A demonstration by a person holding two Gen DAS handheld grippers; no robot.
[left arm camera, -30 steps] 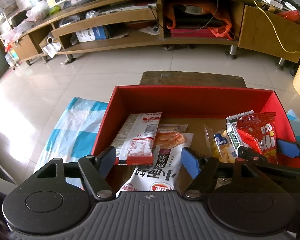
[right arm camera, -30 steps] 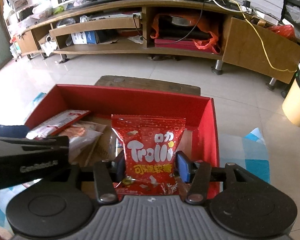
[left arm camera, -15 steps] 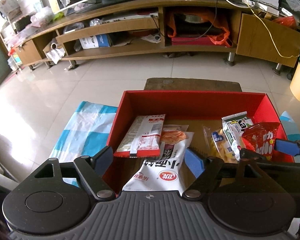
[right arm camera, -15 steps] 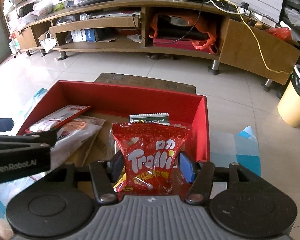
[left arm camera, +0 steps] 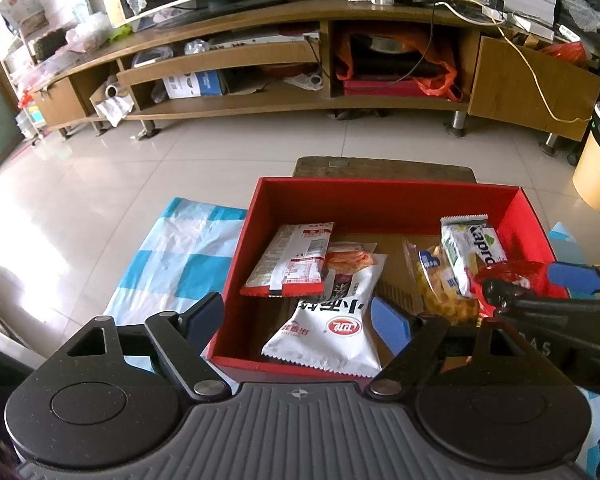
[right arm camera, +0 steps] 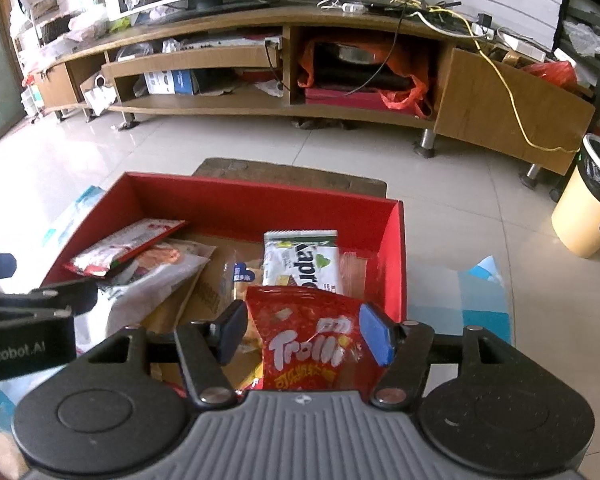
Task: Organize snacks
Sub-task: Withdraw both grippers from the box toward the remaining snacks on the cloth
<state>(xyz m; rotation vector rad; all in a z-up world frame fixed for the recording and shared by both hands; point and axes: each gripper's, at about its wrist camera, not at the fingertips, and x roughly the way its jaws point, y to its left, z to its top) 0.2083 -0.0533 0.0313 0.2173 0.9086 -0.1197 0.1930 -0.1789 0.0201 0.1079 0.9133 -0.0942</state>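
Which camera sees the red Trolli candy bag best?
The right wrist view: the Trolli bag fills the space between the open right gripper, logo readable. The left wrist view shows only a red corner behind that gripper.

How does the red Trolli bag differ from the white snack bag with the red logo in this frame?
The red Trolli bag is red, with white lettering; the white snack bag is white, with a red logo. The Trolli bag sits between the fingers of the right claw, whose jaws have just been opening; the white bag lies below the open left claw, untouched. The Trolli bag is at the box's right end, the white bag left of it. Both are in the red box.
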